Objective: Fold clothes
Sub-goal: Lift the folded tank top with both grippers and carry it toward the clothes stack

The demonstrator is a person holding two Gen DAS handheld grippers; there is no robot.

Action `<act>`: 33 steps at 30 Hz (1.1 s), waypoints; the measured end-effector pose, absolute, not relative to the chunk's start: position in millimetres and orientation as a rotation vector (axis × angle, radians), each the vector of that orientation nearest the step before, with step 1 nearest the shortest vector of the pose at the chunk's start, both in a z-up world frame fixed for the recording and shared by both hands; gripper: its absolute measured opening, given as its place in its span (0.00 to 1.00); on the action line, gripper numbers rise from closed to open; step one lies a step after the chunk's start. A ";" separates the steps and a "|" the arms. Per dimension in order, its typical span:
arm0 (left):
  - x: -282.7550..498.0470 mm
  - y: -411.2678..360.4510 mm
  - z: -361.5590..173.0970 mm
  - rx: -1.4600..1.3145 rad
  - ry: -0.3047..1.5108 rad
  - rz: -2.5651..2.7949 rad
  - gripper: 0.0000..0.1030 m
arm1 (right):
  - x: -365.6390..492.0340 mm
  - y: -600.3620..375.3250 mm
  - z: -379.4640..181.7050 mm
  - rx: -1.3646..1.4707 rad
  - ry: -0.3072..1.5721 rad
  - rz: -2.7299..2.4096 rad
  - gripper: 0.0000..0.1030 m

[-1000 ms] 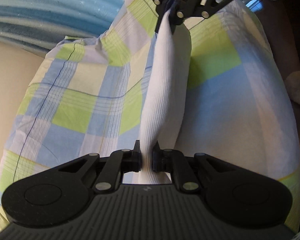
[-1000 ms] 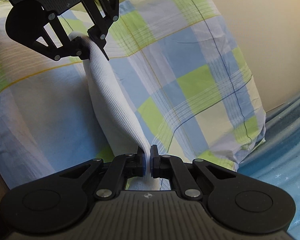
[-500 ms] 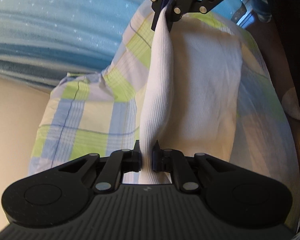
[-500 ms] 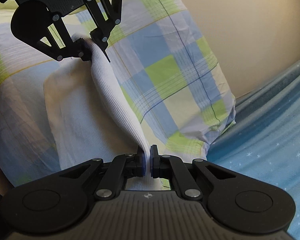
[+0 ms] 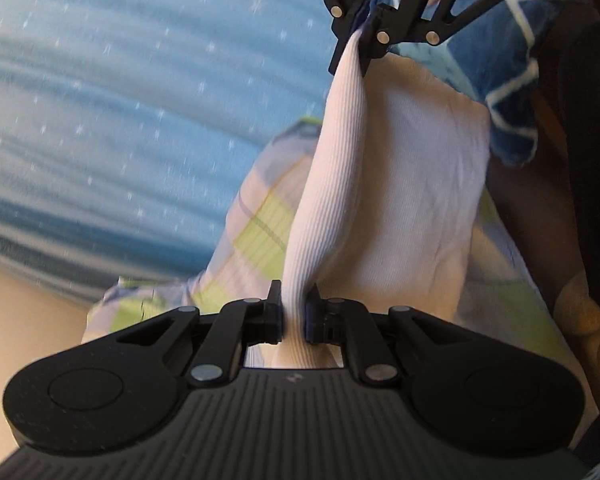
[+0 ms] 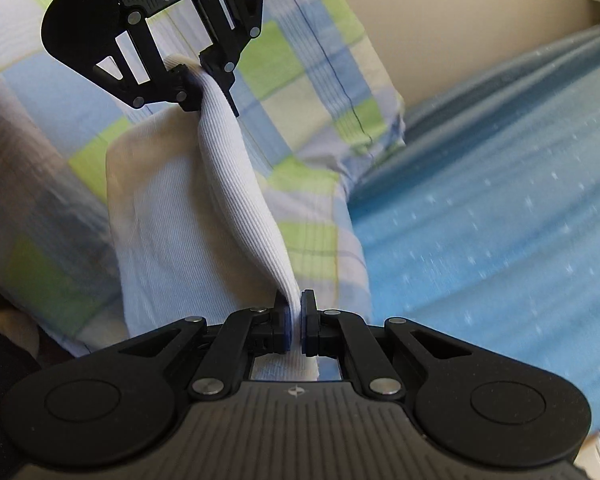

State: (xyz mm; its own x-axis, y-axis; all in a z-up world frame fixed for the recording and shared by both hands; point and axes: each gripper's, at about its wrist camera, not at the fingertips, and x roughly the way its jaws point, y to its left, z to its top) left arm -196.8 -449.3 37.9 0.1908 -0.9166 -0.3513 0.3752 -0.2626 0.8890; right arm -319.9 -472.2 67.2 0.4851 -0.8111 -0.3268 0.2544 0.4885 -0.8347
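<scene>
Change: lifting clear of the checked blue-green-white pillow (image 6: 312,80), now hanging over its edge toward the blue speckled bedsheet (image 6: 500,208).
Garment: white ribbed knit cloth (image 5: 328,184) stretching between both tools, lower panel draping.
Left gripper (image 5: 293,312): clamping narrowly on one cloth end.
Right gripper (image 6: 295,320): pinching nearly closed on the other.
Task meaning: carrying to a fold surface, likely.
Markings: small emblem, unreadable.

White ribbed garment (image 6: 236,184) between both clamped tongs (image 6: 295,320).
</scene>
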 end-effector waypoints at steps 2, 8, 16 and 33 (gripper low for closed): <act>-218.5 -456.6 41.3 1.254 -0.635 -1.437 0.08 | -344.0 -470.6 70.0 -0.782 0.829 -0.796 0.02; -289.3 -475.5 51.3 1.210 -0.769 -1.602 0.08 | -425.5 -458.4 77.3 -0.713 0.899 -0.939 0.02; -385.8 -504.7 61.5 1.139 -0.976 -1.810 0.08 | -525.9 -438.2 92.2 -0.605 0.983 -1.122 0.03; -534.5 -642.6 99.9 0.905 -1.117 -1.940 0.08 | -680.1 -515.9 140.4 -0.636 0.999 -1.470 0.03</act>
